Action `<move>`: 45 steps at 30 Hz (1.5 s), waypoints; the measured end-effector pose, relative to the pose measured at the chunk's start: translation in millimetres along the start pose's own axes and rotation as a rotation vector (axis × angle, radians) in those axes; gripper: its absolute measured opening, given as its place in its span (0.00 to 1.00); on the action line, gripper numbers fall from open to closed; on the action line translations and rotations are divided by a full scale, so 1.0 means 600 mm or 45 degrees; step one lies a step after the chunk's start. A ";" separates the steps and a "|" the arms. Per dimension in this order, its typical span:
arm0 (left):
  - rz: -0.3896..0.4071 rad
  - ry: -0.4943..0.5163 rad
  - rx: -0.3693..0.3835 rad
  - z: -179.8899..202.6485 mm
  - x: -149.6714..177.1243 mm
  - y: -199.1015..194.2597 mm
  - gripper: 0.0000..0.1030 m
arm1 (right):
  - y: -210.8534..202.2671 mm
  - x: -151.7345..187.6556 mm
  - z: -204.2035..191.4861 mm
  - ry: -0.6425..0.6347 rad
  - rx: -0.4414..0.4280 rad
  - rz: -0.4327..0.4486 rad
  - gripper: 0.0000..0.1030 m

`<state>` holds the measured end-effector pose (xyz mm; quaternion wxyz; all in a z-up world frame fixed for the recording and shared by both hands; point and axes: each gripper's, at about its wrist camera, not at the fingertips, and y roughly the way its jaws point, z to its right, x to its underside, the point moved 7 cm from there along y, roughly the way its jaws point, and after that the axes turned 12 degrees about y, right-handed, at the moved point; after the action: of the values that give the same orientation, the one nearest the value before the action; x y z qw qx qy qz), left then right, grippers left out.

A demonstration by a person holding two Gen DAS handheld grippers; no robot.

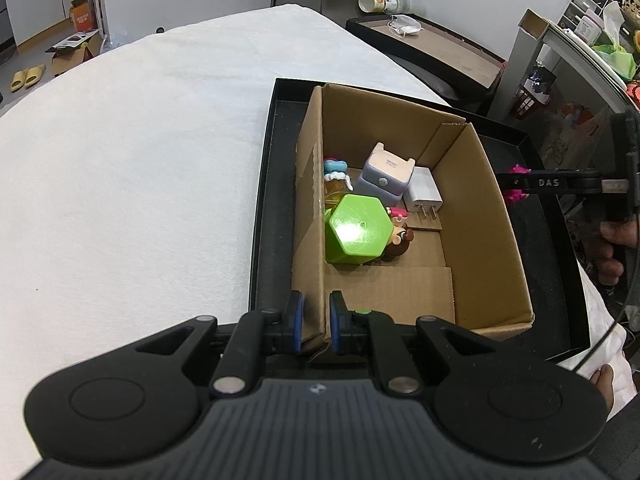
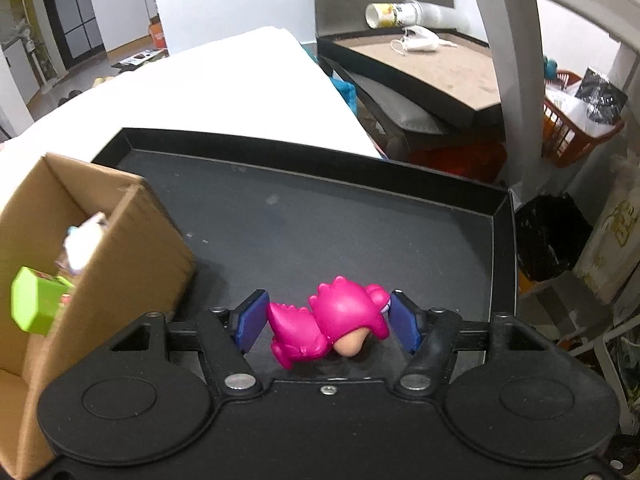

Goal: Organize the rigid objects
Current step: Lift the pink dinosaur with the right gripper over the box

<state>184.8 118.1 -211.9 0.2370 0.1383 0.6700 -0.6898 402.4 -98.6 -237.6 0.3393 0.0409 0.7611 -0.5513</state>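
Cardboard box (image 1: pixel 480 216) on a black tray (image 2: pixel 360 216) holds a green hexagonal block (image 1: pixel 356 232) and white charger (image 1: pixel 424 194); left gripper (image 1: pixel 316 322) clamps its wall. Pink dinosaur figure (image 2: pixel 340 324) lies on the tray between the right gripper's (image 2: pixel 326 320) pads, right pad touching, left pad just beside it.

your left gripper (image 1: pixel 316 322) is showing a matte black body with a ribbed grey deck, two round raised discs at seven and five o'clock, silver rivets on the linkage arms, blue pads on the fingers (image 1: pixel 295 320) and a green stud by the right one. your right gripper (image 2: pixel 326 322) is showing the same black shell, silver rivets, a small screw at centre and dark blue pads; seen from the left wrist view, its side is carrying white "das" lettering.
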 end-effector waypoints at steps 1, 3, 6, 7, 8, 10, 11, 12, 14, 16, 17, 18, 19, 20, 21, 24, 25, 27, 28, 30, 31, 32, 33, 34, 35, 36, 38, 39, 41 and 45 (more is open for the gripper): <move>0.000 0.000 -0.002 0.000 0.000 0.000 0.12 | -0.006 -0.002 -0.005 -0.007 -0.001 0.003 0.62; -0.001 0.001 -0.003 0.000 0.001 0.000 0.12 | -0.016 -0.005 -0.014 -0.027 0.013 0.004 0.62; 0.001 -0.001 0.000 0.000 0.001 0.000 0.12 | -0.027 -0.007 -0.024 -0.032 0.030 -0.008 0.62; 0.002 -0.002 0.002 0.000 0.001 0.000 0.12 | -0.030 -0.007 -0.028 -0.031 0.034 -0.013 0.62; 0.003 -0.005 0.003 -0.001 0.001 0.000 0.12 | -0.034 -0.006 -0.030 -0.032 0.038 -0.018 0.62; 0.005 -0.008 0.006 -0.001 0.001 -0.001 0.12 | -0.041 -0.005 -0.035 -0.034 0.046 -0.023 0.62; 0.007 -0.009 0.009 -0.002 0.001 -0.001 0.12 | -0.046 -0.005 -0.039 -0.035 0.046 -0.023 0.62; 0.008 -0.009 0.010 -0.002 0.001 -0.001 0.12 | -0.051 -0.005 -0.042 -0.036 0.044 -0.022 0.62; 0.008 -0.008 0.009 -0.002 0.001 -0.001 0.12 | -0.064 -0.007 -0.050 -0.041 0.034 -0.010 0.62; 0.008 -0.006 0.009 -0.002 0.001 -0.001 0.12 | -0.078 -0.012 -0.058 -0.045 0.019 0.008 0.62; 0.008 -0.007 0.009 -0.002 0.001 -0.001 0.12 | -0.086 -0.014 -0.062 -0.048 0.009 0.020 0.62; 0.008 -0.007 0.009 -0.002 0.001 -0.001 0.12 | -0.095 -0.017 -0.068 -0.055 -0.003 0.033 0.62; 0.008 -0.007 0.009 -0.002 0.001 -0.001 0.12 | -0.101 -0.019 -0.073 -0.063 -0.012 0.041 0.62; 0.008 -0.007 0.009 -0.002 0.001 -0.001 0.12 | -0.108 -0.021 -0.079 -0.074 -0.023 0.050 0.62; 0.008 -0.006 0.008 -0.002 0.001 -0.001 0.12 | -0.114 -0.022 -0.084 -0.085 -0.034 0.059 0.62; 0.008 -0.006 0.007 -0.003 0.001 -0.002 0.12 | -0.131 -0.027 -0.100 -0.115 -0.059 0.082 0.62; 0.008 -0.006 0.007 -0.003 0.002 -0.002 0.12 | -0.136 -0.027 -0.103 -0.124 -0.066 0.089 0.62; 0.009 -0.006 0.007 -0.003 0.002 -0.002 0.12 | -0.144 -0.029 -0.112 -0.138 -0.081 0.101 0.62; 0.008 -0.006 0.007 -0.003 0.001 -0.002 0.12 | -0.147 -0.029 -0.116 -0.145 -0.085 0.106 0.62; 0.008 -0.005 0.007 -0.003 0.002 -0.002 0.12 | -0.152 -0.030 -0.122 -0.156 -0.093 0.114 0.62; 0.008 -0.005 0.007 -0.003 0.002 -0.002 0.12 | -0.155 -0.030 -0.125 -0.161 -0.097 0.116 0.62; 0.008 -0.005 0.008 -0.003 0.002 -0.002 0.12 | -0.157 -0.030 -0.128 -0.166 -0.100 0.119 0.62; 0.008 -0.006 0.009 -0.003 0.002 -0.002 0.12 | -0.158 -0.029 -0.132 -0.172 -0.102 0.123 0.62; 0.008 -0.007 0.010 -0.003 0.001 -0.003 0.12 | -0.159 -0.029 -0.135 -0.178 -0.102 0.125 0.62; 0.008 -0.008 0.012 -0.003 0.001 -0.003 0.12 | -0.160 -0.029 -0.139 -0.184 -0.102 0.127 0.62; 0.009 -0.009 0.014 -0.003 0.001 -0.003 0.12 | -0.161 -0.028 -0.143 -0.191 -0.104 0.128 0.62; 0.011 -0.011 0.017 -0.004 0.000 -0.004 0.12 | -0.164 -0.026 -0.153 -0.209 -0.112 0.135 0.62; 0.012 -0.013 0.020 -0.004 0.000 -0.004 0.12 | -0.165 -0.024 -0.159 -0.222 -0.118 0.140 0.62; 0.014 -0.013 0.024 -0.004 0.000 -0.005 0.12 | -0.165 -0.021 -0.172 -0.252 -0.127 0.144 0.62; 0.017 0.001 0.025 -0.003 0.000 -0.005 0.12 | -0.165 -0.014 -0.199 -0.303 -0.152 0.144 0.62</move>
<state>183.1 119.6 -209.5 0.2401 0.1455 0.6624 -0.6946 309.3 -31.2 -133.3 0.4594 -0.0021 0.7435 -0.4860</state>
